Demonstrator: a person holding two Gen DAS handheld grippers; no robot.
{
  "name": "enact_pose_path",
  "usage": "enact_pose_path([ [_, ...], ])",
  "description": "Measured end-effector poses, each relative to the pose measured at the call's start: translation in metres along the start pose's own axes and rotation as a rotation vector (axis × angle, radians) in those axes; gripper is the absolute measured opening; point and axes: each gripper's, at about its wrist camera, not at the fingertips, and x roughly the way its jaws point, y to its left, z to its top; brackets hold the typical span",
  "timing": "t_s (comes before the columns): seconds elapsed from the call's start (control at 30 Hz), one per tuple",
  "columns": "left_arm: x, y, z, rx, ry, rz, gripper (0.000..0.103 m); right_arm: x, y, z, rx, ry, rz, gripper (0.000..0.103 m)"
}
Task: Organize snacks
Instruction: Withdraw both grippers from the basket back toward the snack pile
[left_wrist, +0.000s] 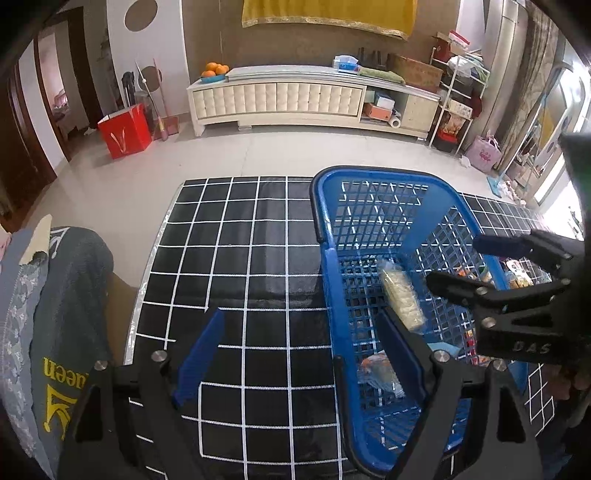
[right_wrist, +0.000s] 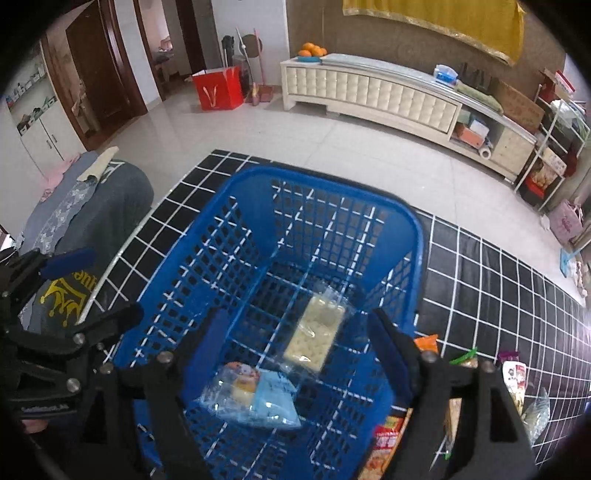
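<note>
A blue mesh basket (right_wrist: 413, 221) stands on the table's black grid-pattern cloth (left_wrist: 240, 240). On its floor lie a clear pack of pale crackers (right_wrist: 316, 332) and a light-blue clear pack with a small round cake (right_wrist: 255, 395). My right gripper (right_wrist: 295, 315) hangs open over the basket, with its pads clear of both packs. The left gripper (left_wrist: 301, 315) stands open and empty over the cloth, just left of the basket wall (left_wrist: 328, 258). In the left wrist view the right gripper (left_wrist: 456, 260) reaches in over the basket's right side, beside the cracker pack (left_wrist: 400, 299).
Several loose snack packs (right_wrist: 513, 373) lie on the cloth right of the basket. Grey folded clothes (left_wrist: 66, 295) sit off the table's left edge. Beyond the table are tiled floor, a red bag (left_wrist: 125, 133) and a cream cabinet (left_wrist: 277, 96).
</note>
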Motion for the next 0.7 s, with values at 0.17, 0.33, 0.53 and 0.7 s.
enact_pose_path([
  [0.17,-0.018,-0.008,-0.002,0.000,-0.018,-0.011,0.083,-0.029,-0.005,-0.009,0.009,-0.027,-0.012,0.082],
  [0.33,-0.046,-0.031,-0.007,0.034,-0.056,-0.011,0.083,-0.070,-0.018,-0.026,0.042,-0.073,-0.026,0.082],
  [0.53,-0.076,-0.069,-0.015,0.067,-0.081,-0.035,0.083,-0.118,-0.043,-0.051,0.083,-0.113,-0.053,0.082],
  [0.7,-0.100,-0.103,-0.021,0.100,-0.143,-0.043,0.084,-0.152,-0.066,-0.079,0.121,-0.144,-0.080,0.082],
])
